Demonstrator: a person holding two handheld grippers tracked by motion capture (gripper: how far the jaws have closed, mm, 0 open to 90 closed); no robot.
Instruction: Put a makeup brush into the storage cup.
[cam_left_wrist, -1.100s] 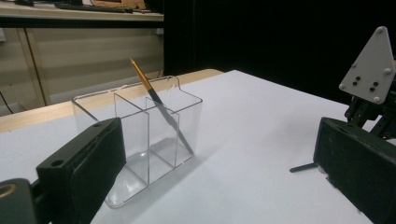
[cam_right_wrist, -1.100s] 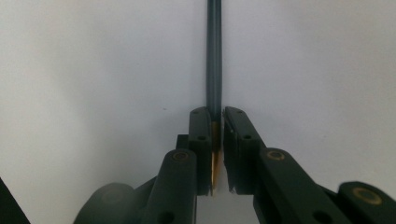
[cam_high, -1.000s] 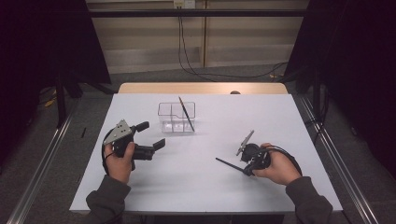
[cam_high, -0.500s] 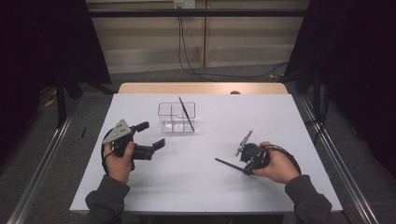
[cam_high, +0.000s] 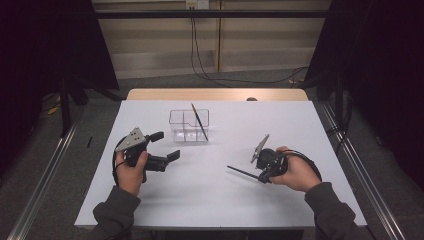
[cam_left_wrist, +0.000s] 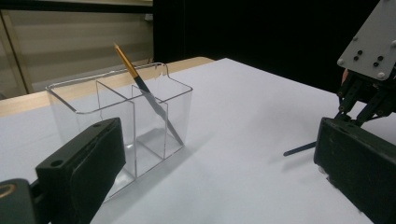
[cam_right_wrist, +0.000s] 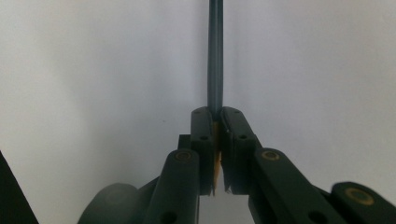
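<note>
Right tongs clamped on brush, left tongs agape

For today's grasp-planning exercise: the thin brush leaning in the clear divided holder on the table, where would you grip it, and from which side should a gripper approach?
Grip the brush on its upper end, the gold-toned part that sticks out above the clear holder rim. Come from above, jaws closing across the thin shaft. It leans diagonally in one compartment with its lower end down by the wall, so the walls block a side approach lower down. The open left gripper is probably better placed.

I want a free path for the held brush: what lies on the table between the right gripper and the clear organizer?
Nothing: in the high view bare white table separates the right gripper, shut on a dark brush, from the clear organizer.
</note>
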